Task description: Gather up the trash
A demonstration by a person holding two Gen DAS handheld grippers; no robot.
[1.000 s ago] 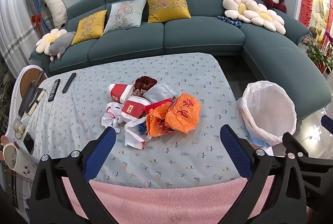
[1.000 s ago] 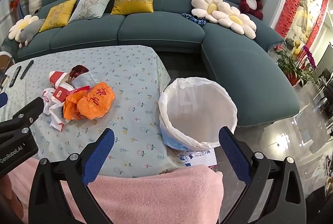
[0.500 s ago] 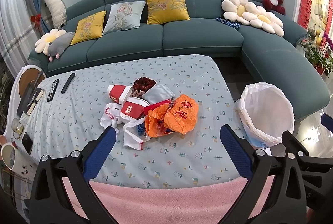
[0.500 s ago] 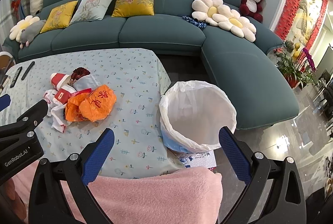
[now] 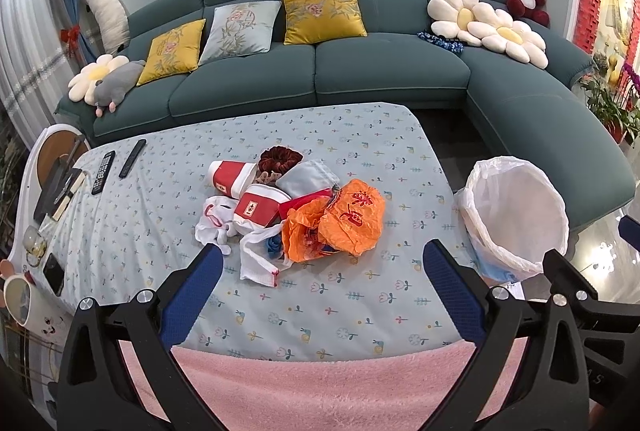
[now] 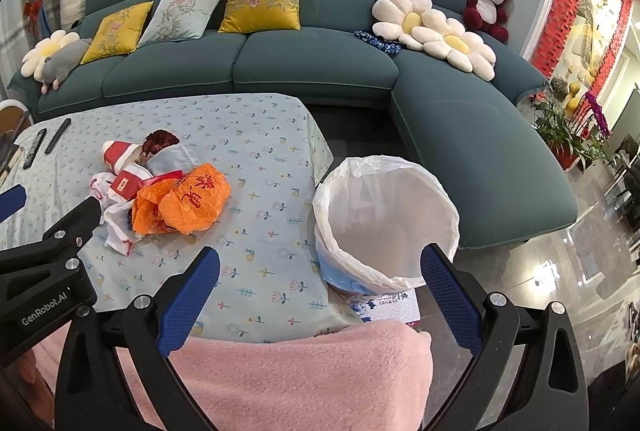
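Note:
A heap of trash lies mid-table: an orange plastic bag (image 5: pixel 344 221) (image 6: pixel 188 199), two red and white paper cups (image 5: pixel 230 175) (image 6: pixel 116 153), a white bag (image 5: pixel 256 255), a grey pouch (image 5: pixel 306 177) and a dark red scrunchie (image 5: pixel 278 155). A bin lined with a white bag (image 5: pixel 520 215) (image 6: pixel 384 219) stands on the floor off the table's right end. My left gripper (image 5: pixel 320 267) hangs open above the table's near side, short of the heap. My right gripper (image 6: pixel 320 271) is open too, above the table's right corner beside the bin.
The table (image 5: pixel 360 303) has a light blue flowered cloth and a pink blanket (image 5: pixel 320 391) along its near edge. Two remotes (image 5: pixel 116 167) lie far left, a mug (image 5: pixel 20 303) and phone at the left edge. A teal sofa (image 5: pixel 360 79) with cushions wraps behind and right.
Both grippers have drawn back and risen a little, so the table and bin look slightly farther off. Both stay open; nothing on the table has moved.

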